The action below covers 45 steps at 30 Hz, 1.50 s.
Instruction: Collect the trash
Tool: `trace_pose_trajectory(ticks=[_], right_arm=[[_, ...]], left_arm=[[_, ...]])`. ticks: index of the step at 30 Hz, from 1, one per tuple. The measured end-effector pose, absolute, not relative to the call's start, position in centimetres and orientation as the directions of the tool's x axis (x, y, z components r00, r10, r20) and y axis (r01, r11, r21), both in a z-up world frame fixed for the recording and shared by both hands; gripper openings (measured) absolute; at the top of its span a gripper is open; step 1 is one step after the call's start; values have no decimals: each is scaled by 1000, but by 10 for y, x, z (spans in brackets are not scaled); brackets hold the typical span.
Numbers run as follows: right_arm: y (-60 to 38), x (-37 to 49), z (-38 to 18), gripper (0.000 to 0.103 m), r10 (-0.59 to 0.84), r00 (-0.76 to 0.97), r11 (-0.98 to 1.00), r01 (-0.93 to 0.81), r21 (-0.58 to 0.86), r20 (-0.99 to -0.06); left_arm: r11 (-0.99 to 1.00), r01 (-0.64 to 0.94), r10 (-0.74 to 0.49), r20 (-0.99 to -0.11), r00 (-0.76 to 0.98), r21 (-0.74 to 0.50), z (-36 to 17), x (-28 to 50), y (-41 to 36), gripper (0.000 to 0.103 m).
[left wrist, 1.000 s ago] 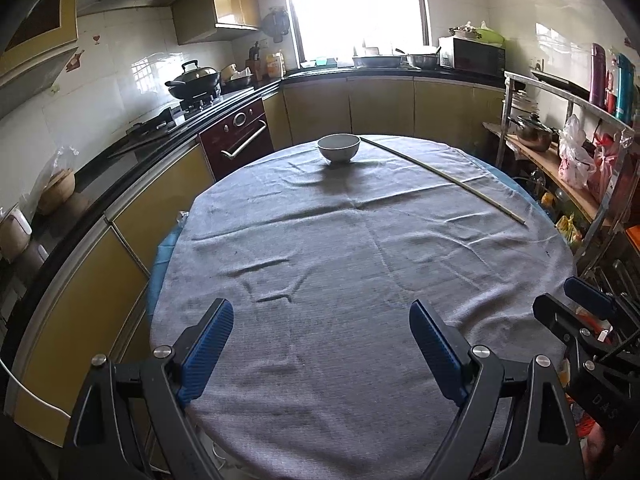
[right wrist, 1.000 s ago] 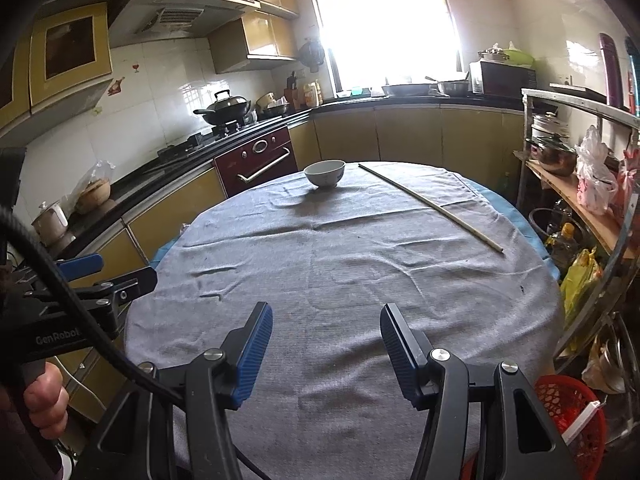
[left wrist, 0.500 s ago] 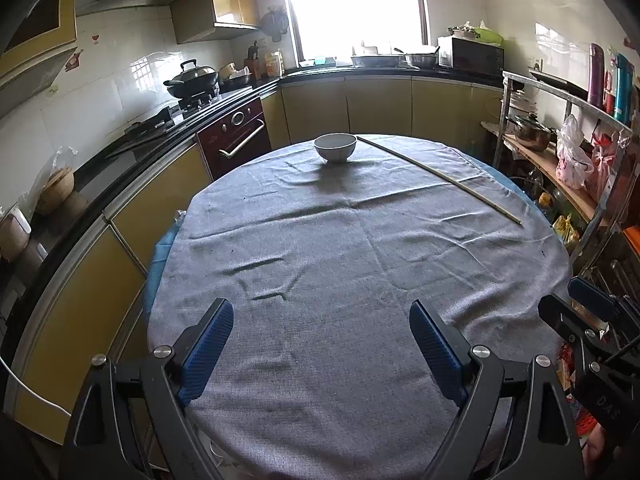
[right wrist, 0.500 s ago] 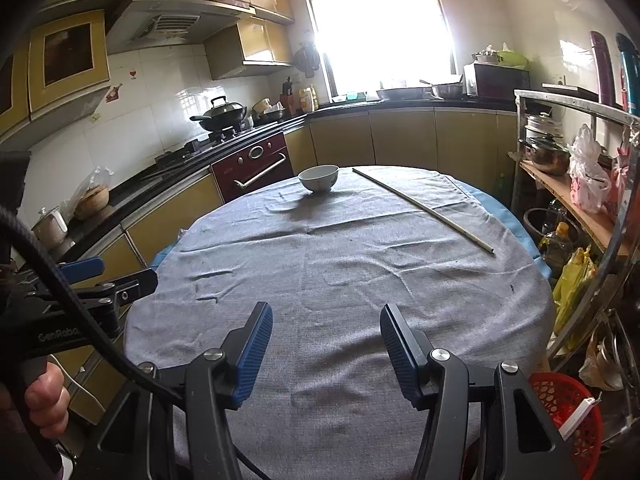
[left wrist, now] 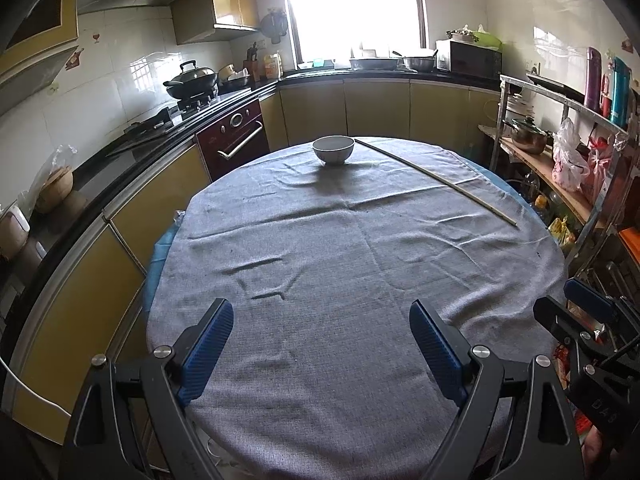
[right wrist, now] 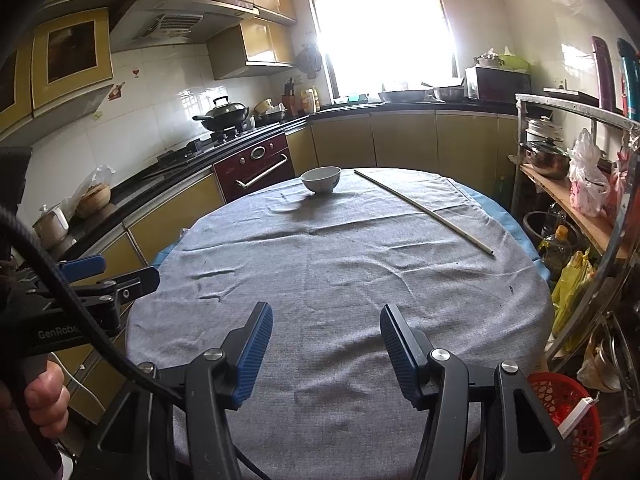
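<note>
I hold both grippers over the near edge of the table point(left wrist: 320, 420), its grey cloth point(left wrist: 340, 260) wrinkled but bare close to me. My left gripper point(left wrist: 321, 354) has its jaws wide apart with nothing between them; my right gripper point(right wrist: 326, 354) is likewise spread and empty.

The only loose things are at the far side of the table: a white bowl point(left wrist: 333, 150) near the far rim, and a long thin stick point(left wrist: 436, 181) running from just right of the bowl out toward the table's right edge. I take the stick to be the trash, though that is a guess. It looks light, stiff and slender, lying flat on the cloth, so it may roll or pivot when pinched. I would grip it near its middle for balance. The bowl looks ceramic and breakable. A red basket point(right wrist: 568, 408) sits below the table's right edge.
</note>
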State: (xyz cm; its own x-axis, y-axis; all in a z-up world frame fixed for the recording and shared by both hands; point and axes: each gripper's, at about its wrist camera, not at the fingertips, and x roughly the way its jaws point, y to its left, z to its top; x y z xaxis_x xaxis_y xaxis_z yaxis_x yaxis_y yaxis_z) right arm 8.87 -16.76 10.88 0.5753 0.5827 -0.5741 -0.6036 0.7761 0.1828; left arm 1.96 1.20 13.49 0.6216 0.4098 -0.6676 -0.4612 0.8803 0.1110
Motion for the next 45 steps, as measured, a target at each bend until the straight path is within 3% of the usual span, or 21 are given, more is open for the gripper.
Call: trace_pose_trajectory(ticks=[45], right_arm=[[-168,60,131,60,585,605,770,-623,137,-539]], left_arm=[[885,-460,403,-620,673,76,156,-11,4,90]])
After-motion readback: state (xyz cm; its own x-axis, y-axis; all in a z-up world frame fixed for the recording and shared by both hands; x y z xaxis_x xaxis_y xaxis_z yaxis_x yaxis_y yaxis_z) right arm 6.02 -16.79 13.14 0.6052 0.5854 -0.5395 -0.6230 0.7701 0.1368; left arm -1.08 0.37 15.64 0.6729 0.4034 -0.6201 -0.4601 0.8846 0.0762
